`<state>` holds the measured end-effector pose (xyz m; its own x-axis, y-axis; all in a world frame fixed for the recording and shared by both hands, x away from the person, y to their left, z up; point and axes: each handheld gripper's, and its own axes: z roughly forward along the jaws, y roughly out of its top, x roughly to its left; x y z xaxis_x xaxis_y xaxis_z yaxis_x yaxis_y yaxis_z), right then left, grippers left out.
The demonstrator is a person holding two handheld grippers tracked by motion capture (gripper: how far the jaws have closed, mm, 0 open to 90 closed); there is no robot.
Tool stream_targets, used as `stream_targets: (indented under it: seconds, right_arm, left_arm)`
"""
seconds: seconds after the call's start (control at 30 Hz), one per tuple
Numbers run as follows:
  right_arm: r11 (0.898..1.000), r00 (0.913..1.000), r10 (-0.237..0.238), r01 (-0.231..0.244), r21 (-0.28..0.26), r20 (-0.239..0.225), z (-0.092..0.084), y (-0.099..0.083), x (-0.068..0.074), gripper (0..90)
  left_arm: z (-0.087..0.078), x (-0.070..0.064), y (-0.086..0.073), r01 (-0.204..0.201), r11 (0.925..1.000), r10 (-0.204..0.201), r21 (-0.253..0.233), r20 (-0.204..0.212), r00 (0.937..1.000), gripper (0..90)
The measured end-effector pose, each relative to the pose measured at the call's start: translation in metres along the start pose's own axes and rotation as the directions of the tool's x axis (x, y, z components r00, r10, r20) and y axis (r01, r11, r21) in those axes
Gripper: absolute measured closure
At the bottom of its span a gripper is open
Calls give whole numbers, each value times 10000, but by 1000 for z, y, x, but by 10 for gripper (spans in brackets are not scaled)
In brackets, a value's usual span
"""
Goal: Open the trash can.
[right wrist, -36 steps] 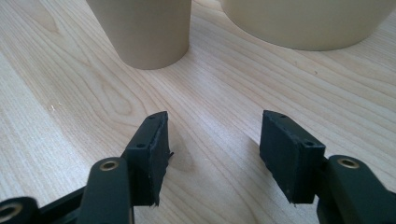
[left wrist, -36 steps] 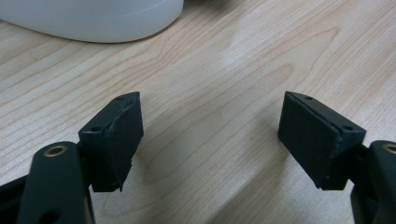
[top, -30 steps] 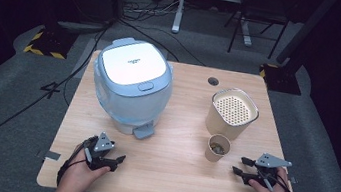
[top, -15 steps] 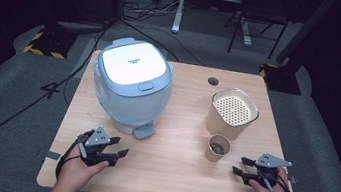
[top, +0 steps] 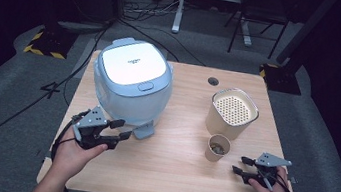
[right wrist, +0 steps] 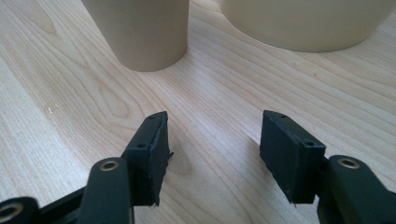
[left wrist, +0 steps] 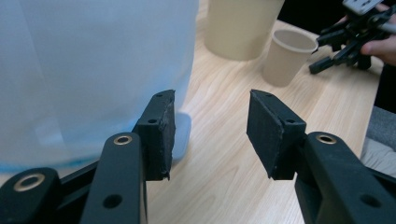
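The cooker [top: 131,81] stood at the table's [top: 172,177] left rear, lid down, its small grey-blue tab foot at the front. The left gripper [top: 120,137] hung just in front of it, beside that foot, jaws parted with nothing between them; they had just been closing. To my eye the big risk sat there: a jaw could clip the cooker's wall or snag the foot if the hand pushed in at that tilt, shoving the cooker back instead of getting a hold. The canister [top: 233,112] with its perforated top stood at right, and the cup [top: 217,148], something dark inside, stood just in front of it. The right gripper [top: 239,166] rested near the cup, jaws apart and empty; a careless reach could tip the cup and spill it.

Against a second earlier, the left gripper had risen off the table and moved toward the cooker. The right one had not stirred.
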<state>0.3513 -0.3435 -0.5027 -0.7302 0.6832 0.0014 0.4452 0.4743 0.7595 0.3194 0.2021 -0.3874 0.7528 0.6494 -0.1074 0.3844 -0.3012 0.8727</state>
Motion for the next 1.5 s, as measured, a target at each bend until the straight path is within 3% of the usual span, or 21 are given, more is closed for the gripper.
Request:
stream_targets:
  seconds: [0.23,0.33,0.47,0.53,0.6,0.87,1.0,1.23,1.4,1.5]
  right_arm:
    - [10000,10000,-7,7,4,12,0,0,0,427]
    - [10000,10000,-7,7,-2,4,0,0,0,427]
    - [10000,10000,-9,9,-1,7,0,0,0,427]
    - [10000,10000,-10,10,-1,7,0,0,0,427]
    - [10000,10000,-12,12,0,8,0,0,0,427]
    - [10000,10000,-7,7,-2,4,0,0,0,427]
    - [10000,10000,3,-3,-9,10,0,0,1,428]
    - [10000,9999,-82,82,-25,-70,0,0,1,450]
    - [9999,9999,-108,108,-47,-55,0,0,1,452]
    - [9999,9999,-105,105,-47,-58,0,0,1,452]
  left_arm:
    - [-7,1,28,-83,9995,91,-294,301,9995,556]
    - [-11,1,43,-576,9974,595,-433,431,9973,605]
    - [-13,6,53,-788,9943,838,-713,711,9939,651]
    - [-15,13,59,-726,9923,844,-1007,1181,9894,718]
    - [-17,17,64,-718,9913,866,-1102,1360,9869,754]
    - [-18,20,81,-797,9885,1001,-1288,1603,9820,849]
    - [-14,24,94,-593,9864,873,-1532,1831,9792,896]
    - [-9,29,110,-693,9839,1000,-1649,1857,9775,898]
    - [1,34,122,-930,9877,1088,-1259,1248,9862,898]
    - [5,35,124,-934,9893,1065,-1119,1177,9873,898]
